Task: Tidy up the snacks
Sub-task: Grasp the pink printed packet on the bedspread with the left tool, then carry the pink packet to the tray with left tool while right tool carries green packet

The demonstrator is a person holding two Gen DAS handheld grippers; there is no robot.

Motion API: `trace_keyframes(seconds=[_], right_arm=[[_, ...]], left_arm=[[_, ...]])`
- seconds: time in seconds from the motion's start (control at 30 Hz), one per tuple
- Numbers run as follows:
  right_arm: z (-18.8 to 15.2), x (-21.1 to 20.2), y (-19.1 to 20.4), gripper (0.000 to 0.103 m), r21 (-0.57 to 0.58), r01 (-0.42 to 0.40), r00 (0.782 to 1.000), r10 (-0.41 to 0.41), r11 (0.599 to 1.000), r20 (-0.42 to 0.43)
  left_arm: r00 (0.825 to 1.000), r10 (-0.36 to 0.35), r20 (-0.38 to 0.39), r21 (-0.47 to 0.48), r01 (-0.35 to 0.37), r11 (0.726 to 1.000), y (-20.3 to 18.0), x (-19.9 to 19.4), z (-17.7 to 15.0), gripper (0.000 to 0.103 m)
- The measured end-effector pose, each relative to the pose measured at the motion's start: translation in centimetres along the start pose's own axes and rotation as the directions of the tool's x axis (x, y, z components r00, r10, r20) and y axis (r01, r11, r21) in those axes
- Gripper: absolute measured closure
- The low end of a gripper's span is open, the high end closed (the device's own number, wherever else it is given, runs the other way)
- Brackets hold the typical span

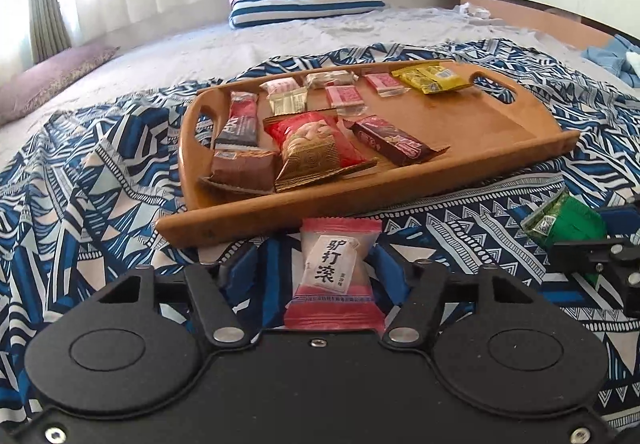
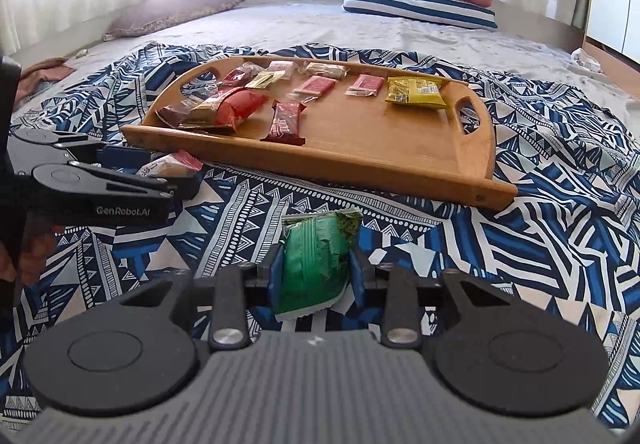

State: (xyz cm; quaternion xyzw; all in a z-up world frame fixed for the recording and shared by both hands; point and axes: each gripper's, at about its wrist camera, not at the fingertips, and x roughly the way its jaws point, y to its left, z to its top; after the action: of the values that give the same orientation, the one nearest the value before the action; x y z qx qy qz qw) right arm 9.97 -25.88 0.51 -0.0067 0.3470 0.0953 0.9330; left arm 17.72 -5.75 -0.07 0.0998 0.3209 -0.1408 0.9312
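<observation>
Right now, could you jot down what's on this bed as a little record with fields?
surface: bed with blue patterned cloth
tray: wooden tray with handles, lying on the cloth
tray contents: about ten wrapped snacks, among them a yellow packet
left tool: around a pink-and-white snack, just short of the tray
right tool: shut on a green packet
background: striped pillow under a red one

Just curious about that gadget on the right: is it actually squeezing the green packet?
Touching. In the right wrist view the green packet sits between the right gripper's blue pads, which press its sides and crumple it.
</observation>
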Motion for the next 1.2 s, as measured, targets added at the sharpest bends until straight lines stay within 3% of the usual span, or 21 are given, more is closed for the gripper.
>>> trace_keyframes(seconds=[0.17, 0.6, 0.83, 1.2], right_arm=[[0.0, 0.0, -0.2, 0.064, 0.011, -0.008, 1.0, 0.008, 1.0, -0.003], [0.3, -1.1, -0.6, 0.064, 0.018, -0.021, 1.0, 0.021, 1.0, 0.023], [2.6, -2.1, -3.0, 0.065, 0.1, 0.022, 0.995, -0.032, 0.995, 0.093], [6.6, -0.3, -7.1, 0.065, 0.162, 0.06, 0.989, -0.081, 0.985, 0.126]], left_arm=[[1.0, -0.03, 0.006, -0.021, 0.03, 0.999, -0.1, 0.0, 0.1, 0.068], [0.994, -0.052, 0.091, -0.06, 0.058, 0.997, -0.1, -2.9, 0.0, 0.075], [0.983, -0.111, 0.147, -0.005, 0.113, 0.994, -2.3, -4.5, 2.8, 0.075], [0.97, -0.168, 0.177, 0.033, 0.165, 0.986, -6.0, -2.1, 8.1, 0.075]])
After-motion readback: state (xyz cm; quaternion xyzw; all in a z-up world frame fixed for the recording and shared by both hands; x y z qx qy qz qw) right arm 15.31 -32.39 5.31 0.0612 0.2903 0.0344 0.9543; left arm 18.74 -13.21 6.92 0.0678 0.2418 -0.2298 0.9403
